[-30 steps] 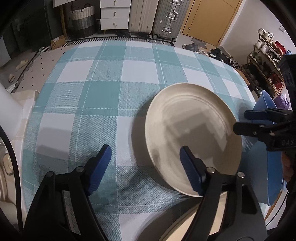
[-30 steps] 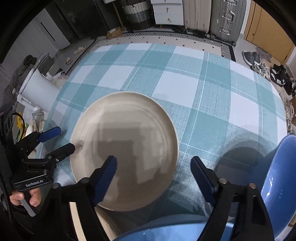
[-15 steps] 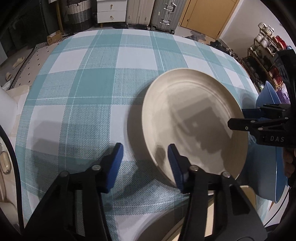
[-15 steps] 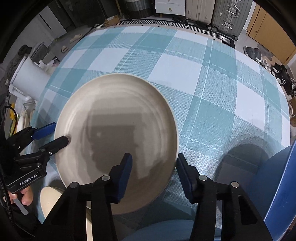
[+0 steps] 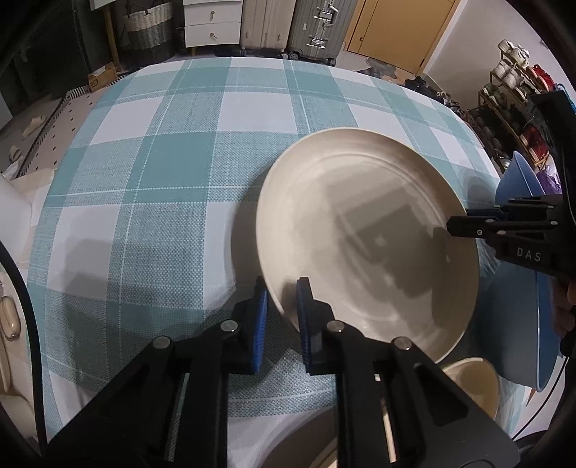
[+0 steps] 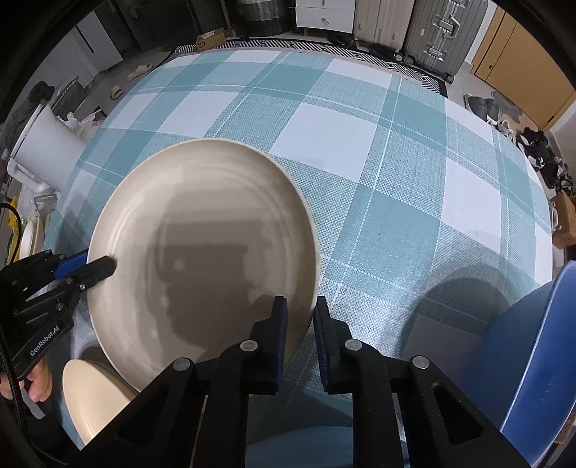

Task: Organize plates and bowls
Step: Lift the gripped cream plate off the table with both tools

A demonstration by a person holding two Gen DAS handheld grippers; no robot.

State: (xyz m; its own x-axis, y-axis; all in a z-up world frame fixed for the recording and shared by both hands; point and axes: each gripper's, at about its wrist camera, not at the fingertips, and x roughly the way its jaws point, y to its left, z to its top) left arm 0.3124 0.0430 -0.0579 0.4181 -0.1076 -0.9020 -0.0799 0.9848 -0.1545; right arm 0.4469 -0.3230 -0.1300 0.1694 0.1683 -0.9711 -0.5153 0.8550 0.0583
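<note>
Your left hand-held gripper (image 5: 282, 300) is clenched on the near-left rim of the round cream ceramic plate (image 5: 367, 230), 1 blue pad above the rim and 1 below. Your right hand-held gripper (image 6: 298, 316) is clamped on the opposite rim of the same plate (image 6: 201, 230); the rim sits between its 2 blue pads. In the left wrist view the right hand-held gripper (image 5: 459, 226) comes in from the right edge and bites the far rim; in the right wrist view the left hand-held gripper (image 6: 97, 264) does the same at the left. The plate is held at both sides over the counter (image 5: 151, 172), which carries a teal-and-white checked cloth; its shadow lies on the cloth beside it. Whether the plate touches the cloth, you cannot tell. A small cream bowl (image 5: 475, 381) sits near the plate's near edge. A blue bowl (image 6: 532, 345) stands at your right. Grey hard-shell suitcases (image 5: 313, 25) and a white drawer unit (image 5: 212, 21) stand on the floor beyond the counter.
</note>
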